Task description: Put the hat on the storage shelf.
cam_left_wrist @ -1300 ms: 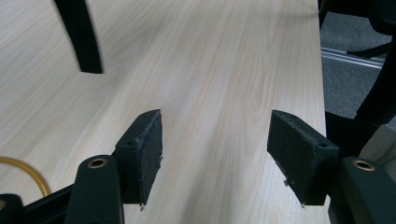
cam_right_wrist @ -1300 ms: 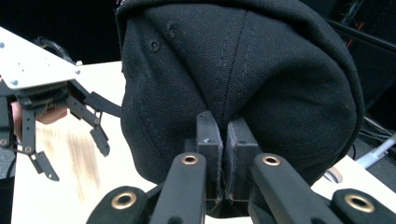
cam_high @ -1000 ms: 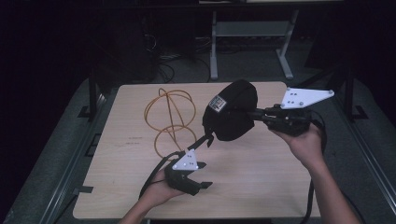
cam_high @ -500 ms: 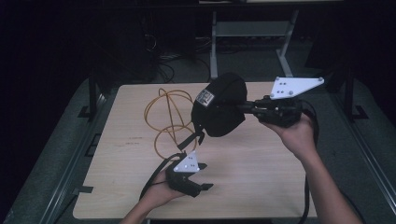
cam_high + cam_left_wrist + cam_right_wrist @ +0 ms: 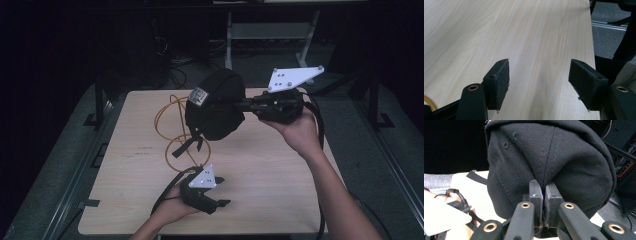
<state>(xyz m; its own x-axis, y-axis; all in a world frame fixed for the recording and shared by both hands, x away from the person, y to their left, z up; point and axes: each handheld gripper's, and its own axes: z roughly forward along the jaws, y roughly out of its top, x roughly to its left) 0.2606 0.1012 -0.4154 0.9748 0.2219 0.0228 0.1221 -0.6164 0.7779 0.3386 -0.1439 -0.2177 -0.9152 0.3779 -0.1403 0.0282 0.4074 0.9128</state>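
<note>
A black cap [image 5: 216, 105] with a label and a dangling strap hangs in the air over the middle of the wooden table [image 5: 280, 185]. My right gripper [image 5: 246, 106] is shut on the cap's fabric and holds it up from the right. In the right gripper view the pads [image 5: 543, 195] pinch a fold of the black cap [image 5: 549, 157]. My left gripper [image 5: 220, 205] rests low near the table's front edge, open, with nothing between its fingers [image 5: 499, 82]. In the left gripper view bare table [image 5: 524, 37] lies between the jaws.
A loop of orange cable [image 5: 172, 135] lies on the table under and left of the cap. Metal table legs and cables [image 5: 235, 35] stand on the dark floor behind. The table's right edge [image 5: 591, 50] runs close to the left gripper.
The right gripper has carried the cap up and toward the left and back of the table. The left gripper has stayed in place.
</note>
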